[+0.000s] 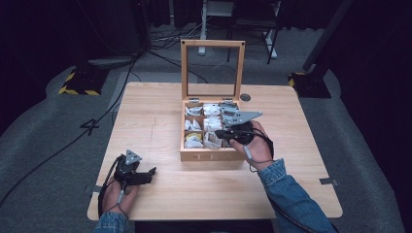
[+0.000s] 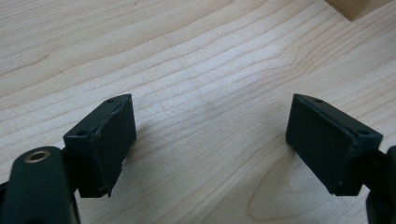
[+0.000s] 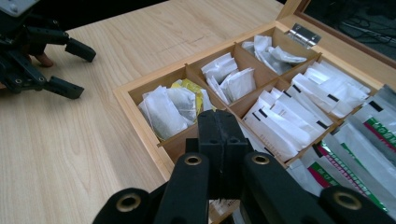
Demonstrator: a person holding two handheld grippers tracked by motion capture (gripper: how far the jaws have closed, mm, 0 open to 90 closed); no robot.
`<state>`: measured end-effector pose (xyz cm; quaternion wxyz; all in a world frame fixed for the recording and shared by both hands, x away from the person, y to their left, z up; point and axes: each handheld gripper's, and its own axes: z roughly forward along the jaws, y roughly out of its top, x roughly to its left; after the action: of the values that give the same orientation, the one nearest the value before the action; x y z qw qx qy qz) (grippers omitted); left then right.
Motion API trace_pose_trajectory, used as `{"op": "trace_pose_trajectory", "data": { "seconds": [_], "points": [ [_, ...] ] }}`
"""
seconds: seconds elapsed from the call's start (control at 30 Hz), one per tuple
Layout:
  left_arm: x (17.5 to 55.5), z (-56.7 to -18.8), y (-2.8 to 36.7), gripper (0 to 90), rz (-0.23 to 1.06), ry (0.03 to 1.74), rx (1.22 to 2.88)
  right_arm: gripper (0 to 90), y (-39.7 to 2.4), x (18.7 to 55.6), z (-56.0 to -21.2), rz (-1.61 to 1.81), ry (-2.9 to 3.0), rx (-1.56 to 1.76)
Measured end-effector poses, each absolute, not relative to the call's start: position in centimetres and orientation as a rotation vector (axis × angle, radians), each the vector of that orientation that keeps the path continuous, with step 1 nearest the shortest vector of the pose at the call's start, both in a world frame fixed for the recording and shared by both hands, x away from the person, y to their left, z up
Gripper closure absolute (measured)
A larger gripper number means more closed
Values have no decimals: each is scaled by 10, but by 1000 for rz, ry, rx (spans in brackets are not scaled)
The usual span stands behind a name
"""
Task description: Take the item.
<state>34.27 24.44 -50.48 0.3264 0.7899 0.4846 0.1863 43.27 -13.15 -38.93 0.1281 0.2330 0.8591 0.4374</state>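
Two hand-held grippers work at a wooden surface (image 1: 145,121) in the high view. An open tea box (image 1: 211,155) stands mid-surface, its glass lid (image 1: 212,68) upright. The right hand-held gripper (image 1: 219,132) hovers over the box's front compartments, pointing left. The left hand-held gripper (image 1: 150,172) rests low near the front left corner, well apart from the box.

From the left gripper view, that gripper's jaws stand wide apart with bare wood (image 2: 196,70) between them and nothing held. A box corner (image 2: 355,7) shows at the top right.

From the right gripper view, its jaws are pressed fully together above the box's front wall (image 3: 140,121). A scrap of printed paper below the pads may be a tea bag (image 3: 224,204), but I cannot tell whether it is gripped. Compartments hold white tea bags (image 3: 166,109), some with green and red labels (image 3: 355,154). The left gripper (image 3: 70,67) sits far left.

Judging by this, a bag is being picked from the box; next comes lifting clear of the dividers without snagging neighbouring bags.
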Motion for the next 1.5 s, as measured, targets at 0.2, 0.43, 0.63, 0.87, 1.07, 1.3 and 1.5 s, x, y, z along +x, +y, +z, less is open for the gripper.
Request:
{"op": "trace_pose_trajectory", "data": {
  "seconds": [0.2,0.43,0.63,0.87,1.07,1.3,1.5],
  "points": [
    [343,-505,244,165,488,1270,2070,900,-145,425,-378,1341,2449,690],
    [343,-505,244,165,488,1270,2070,900,-161,412,-369,1416,2395,696],
    [343,-505,244,165,488,1269,2070,900,-177,406,-361,1464,2346,712],
    [343,-505,244,165,488,1269,2070,900,-201,401,-353,1502,2279,753],
    [343,-505,244,165,488,1270,2070,900,-221,396,-351,1486,2247,796],
    [343,-505,244,165,488,1270,2070,900,-238,394,-350,1459,2212,832],
    [343,-505,244,165,488,1270,2070,900,-256,394,-358,1391,2192,883]
  ]
}}
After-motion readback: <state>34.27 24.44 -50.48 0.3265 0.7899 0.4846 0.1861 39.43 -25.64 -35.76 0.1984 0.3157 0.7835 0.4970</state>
